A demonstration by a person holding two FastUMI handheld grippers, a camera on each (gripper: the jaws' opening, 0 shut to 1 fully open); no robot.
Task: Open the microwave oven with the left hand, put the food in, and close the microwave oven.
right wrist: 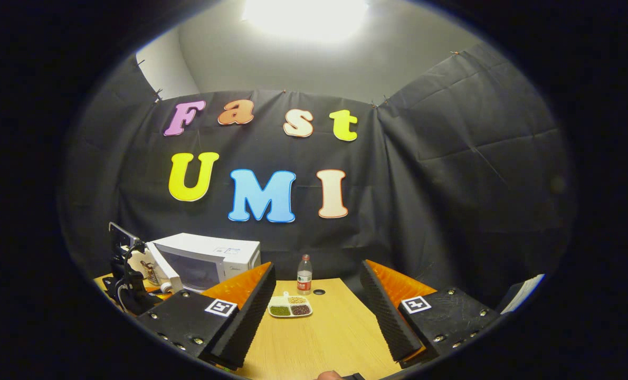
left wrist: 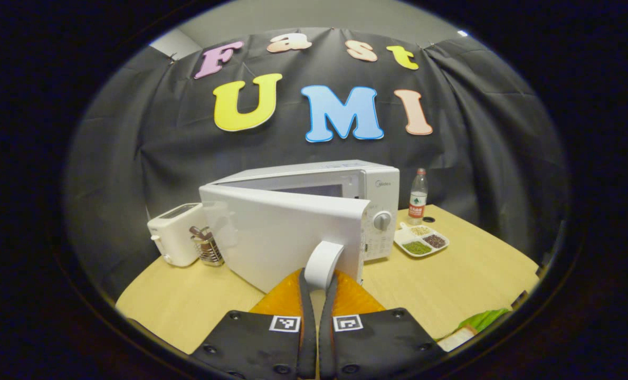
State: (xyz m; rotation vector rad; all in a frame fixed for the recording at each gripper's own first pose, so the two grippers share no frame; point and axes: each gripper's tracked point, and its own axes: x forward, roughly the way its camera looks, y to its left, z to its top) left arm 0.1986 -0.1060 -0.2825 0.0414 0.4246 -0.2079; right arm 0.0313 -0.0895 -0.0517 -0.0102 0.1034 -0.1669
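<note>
The white microwave oven [left wrist: 345,195] is sitting on the wooden table [left wrist: 467,279], around 12 o'clock in the left gripper view. Its door [left wrist: 277,237] is swinging partly open. The left gripper [left wrist: 318,279] is squeezing both fingers on the door's white handle [left wrist: 322,264]. A tray of food [left wrist: 421,241] is lying at 2 o'clock, just beside the oven. The right gripper [right wrist: 318,301] is hanging above the table with its fingers wide apart.

We can't see the white microwave's [left wrist: 314,211] cavity; its half-open white door [left wrist: 277,237] hides it. The green item [left wrist: 483,319] at the tabletop [left wrist: 451,279] edge is cut off, the divided white tray's [right wrist: 290,306] contents too small to identify.
</note>
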